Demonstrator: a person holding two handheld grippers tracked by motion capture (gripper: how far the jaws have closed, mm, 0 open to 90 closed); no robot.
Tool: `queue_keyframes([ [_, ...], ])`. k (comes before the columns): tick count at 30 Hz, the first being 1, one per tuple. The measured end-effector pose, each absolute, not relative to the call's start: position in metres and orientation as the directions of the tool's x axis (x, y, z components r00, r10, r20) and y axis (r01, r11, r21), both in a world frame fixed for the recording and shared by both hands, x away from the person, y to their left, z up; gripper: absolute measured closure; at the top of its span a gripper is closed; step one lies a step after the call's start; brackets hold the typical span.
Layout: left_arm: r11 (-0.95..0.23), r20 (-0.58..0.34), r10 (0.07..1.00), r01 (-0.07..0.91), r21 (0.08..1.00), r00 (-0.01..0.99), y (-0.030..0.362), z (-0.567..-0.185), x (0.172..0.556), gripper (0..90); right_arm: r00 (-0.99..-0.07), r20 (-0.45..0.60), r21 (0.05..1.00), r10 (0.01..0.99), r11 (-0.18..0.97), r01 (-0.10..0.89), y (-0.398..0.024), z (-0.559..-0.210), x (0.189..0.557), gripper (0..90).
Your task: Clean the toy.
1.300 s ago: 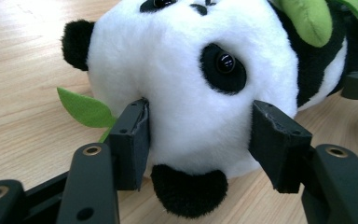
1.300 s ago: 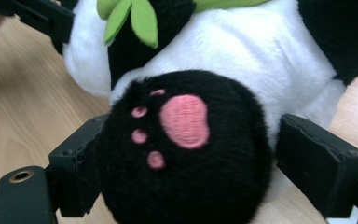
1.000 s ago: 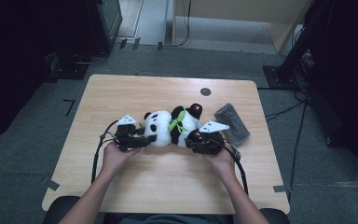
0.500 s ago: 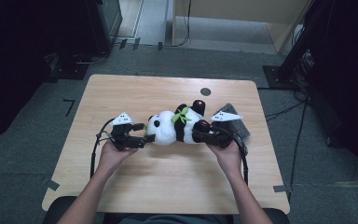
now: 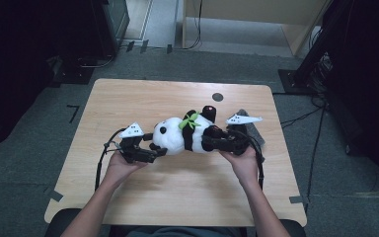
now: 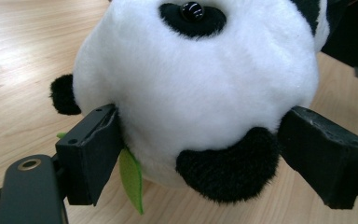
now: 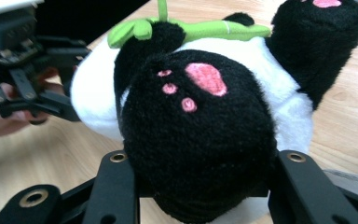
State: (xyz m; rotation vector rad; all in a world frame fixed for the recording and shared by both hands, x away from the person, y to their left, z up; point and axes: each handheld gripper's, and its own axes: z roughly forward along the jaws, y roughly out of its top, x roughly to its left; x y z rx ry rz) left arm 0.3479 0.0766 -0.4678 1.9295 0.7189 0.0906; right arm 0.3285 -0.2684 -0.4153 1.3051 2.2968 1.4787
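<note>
Right claw (image 7: 200, 186) clamped on panda (image 5: 182, 136) foot; left claw (image 6: 200, 156) open around head

A plush panda (image 5: 185, 136) lies across the middle of the table (image 5: 128, 98), head to the left, between the left gripper (image 5: 150, 150) and right gripper (image 5: 212, 143)

Bare table (image 5: 177, 192) nearside; plush panda (image 5: 182, 136) mid-table, grey object (image 5: 254, 134) rightward
</note>
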Motion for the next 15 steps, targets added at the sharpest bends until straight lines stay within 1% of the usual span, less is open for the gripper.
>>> queue_keyframes([
  [3,-0.283,-0.245,0.523,0.437,0.854,0.817,0.074,-0.469,0.347,13.3,-0.619,0.379,0.779,0.688,0.123,0.615,-0.272,-0.414,0.329,60.1],
  [6,-0.297,-0.227,0.539,0.435,0.850,0.811,0.069,-0.473,0.348,13.0,-0.623,0.368,0.782,0.690,0.132,0.609,-0.269,-0.414,0.327,60.3],
  [8,-0.311,-0.200,0.554,0.423,0.851,0.808,0.066,-0.475,0.348,13.4,-0.624,0.368,0.779,0.689,0.138,0.612,-0.267,-0.414,0.327,60.8],
  [10,-0.314,-0.201,0.563,0.432,0.845,0.802,0.064,-0.477,0.348,14.4,-0.624,0.365,0.779,0.691,0.140,0.611,-0.265,-0.415,0.327,61.0],
  [13,-0.339,-0.186,0.569,0.434,0.834,0.801,0.060,-0.479,0.347,18.3,-0.625,0.361,0.778,0.692,0.146,0.611,-0.263,-0.415,0.326,61.2],
  [15,-0.353,-0.159,0.584,0.425,0.833,0.796,0.057,-0.479,0.345,24.2,-0.628,0.355,0.777,0.693,0.154,0.610,-0.261,-0.416,0.325,61.2],
])
